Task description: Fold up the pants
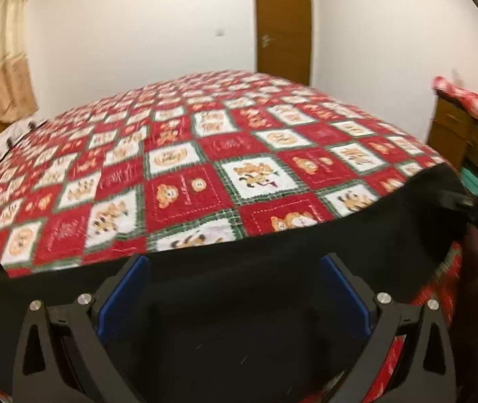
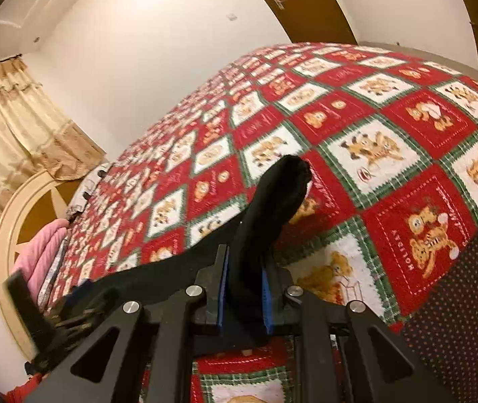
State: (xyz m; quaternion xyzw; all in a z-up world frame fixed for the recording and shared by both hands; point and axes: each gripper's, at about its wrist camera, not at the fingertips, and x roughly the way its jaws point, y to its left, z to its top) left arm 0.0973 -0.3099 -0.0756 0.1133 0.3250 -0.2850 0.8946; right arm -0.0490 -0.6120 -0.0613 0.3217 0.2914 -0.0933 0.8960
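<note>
Crosswise, black pants stretched left-right over the quilt; right gripper clamped on them, left gripper wide

Warm, dim indoor light with yellowish cast in both views; quilt pattern smeared by motion blur, worst toward upper left and right edges; strong fisheye bowing with dark corner vignette; black pants show no detail.
</note>
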